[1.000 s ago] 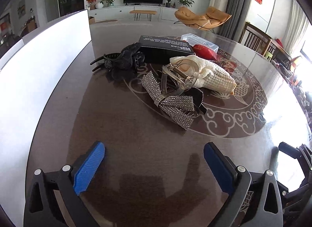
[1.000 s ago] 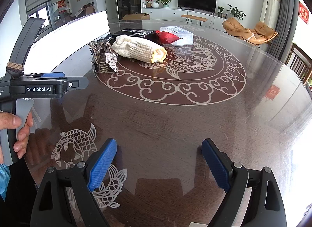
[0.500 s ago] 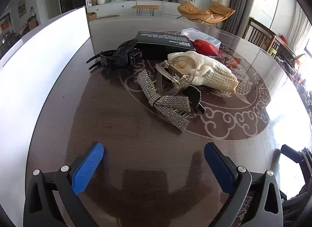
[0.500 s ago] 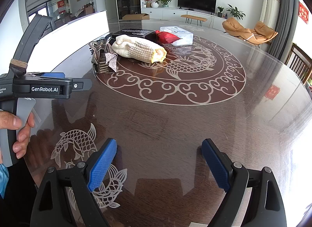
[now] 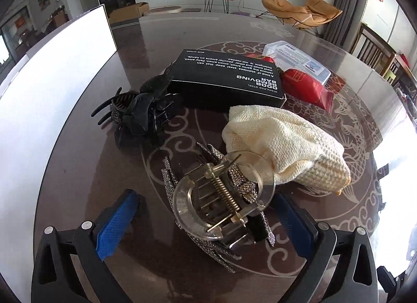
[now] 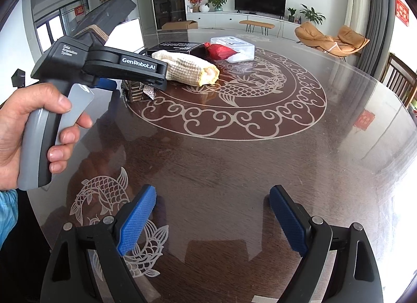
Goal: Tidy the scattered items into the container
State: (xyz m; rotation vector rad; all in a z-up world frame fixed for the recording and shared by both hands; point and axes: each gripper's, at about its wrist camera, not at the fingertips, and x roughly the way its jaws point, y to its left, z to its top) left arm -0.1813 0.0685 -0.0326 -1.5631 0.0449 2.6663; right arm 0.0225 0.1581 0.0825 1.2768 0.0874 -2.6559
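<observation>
Black carton (image 5: 229,79): rigid, light; far side of the counter (image 5: 78,172); take across its narrow faces.

Cream knitted cloth (image 5: 284,144): soft, yielding; beside the carton; pinch a fold.

Black claw clip (image 5: 138,112): stiff, toothed; left of the carton.

Clear claw clip (image 5: 221,193): hard, smooth, likely slippery, sprung; atop a rhinestone bow (image 5: 169,183); grip its arched body.

Left tongs (image 5: 206,224): apart, straddling this clip, not touching.

Right tongs (image 6: 212,221): apart, empty.

three hair clips (image 5: 221,193), one cloth (image 5: 286,144), two boxes (image 5: 229,79), one red packet (image 5: 305,86).
</observation>
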